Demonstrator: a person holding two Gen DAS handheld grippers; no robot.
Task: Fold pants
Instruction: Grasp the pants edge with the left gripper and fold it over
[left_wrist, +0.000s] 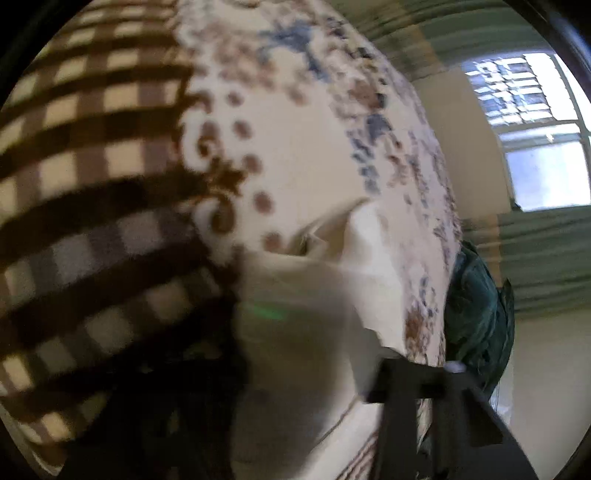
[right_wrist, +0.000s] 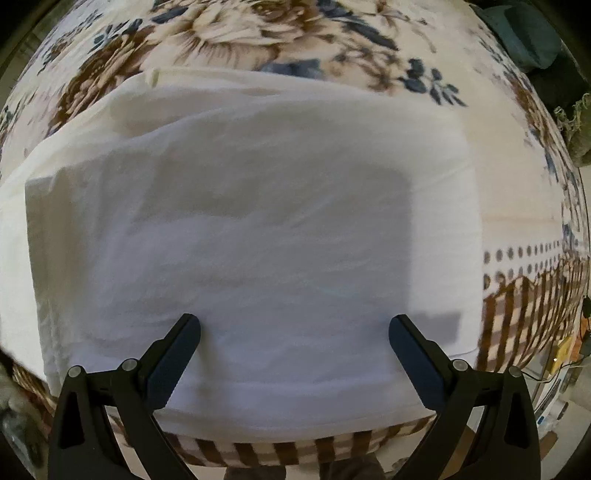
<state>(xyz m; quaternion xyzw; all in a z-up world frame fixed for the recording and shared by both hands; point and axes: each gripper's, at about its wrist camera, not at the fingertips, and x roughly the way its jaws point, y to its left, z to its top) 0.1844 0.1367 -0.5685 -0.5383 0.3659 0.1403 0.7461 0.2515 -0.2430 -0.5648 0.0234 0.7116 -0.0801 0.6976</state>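
Note:
The white pants (right_wrist: 258, 229) lie folded in a broad rectangle on the floral bedspread (right_wrist: 229, 33). My right gripper (right_wrist: 295, 328) is open, its two dark fingers spread wide just above the near edge of the pants, holding nothing. In the left wrist view the picture is blurred. A fold of the white pants (left_wrist: 310, 317) hangs bunched close in front of the camera. One dark finger (left_wrist: 410, 384) of my left gripper shows at the lower right against the cloth; the other finger is hidden, so its state is unclear.
The bedspread has a brown checked border (left_wrist: 96, 177), also along the near edge in the right wrist view (right_wrist: 288, 450). A dark green bundle (left_wrist: 480, 317) sits past the bed edge. A window (left_wrist: 532, 125) and green curtain lie beyond.

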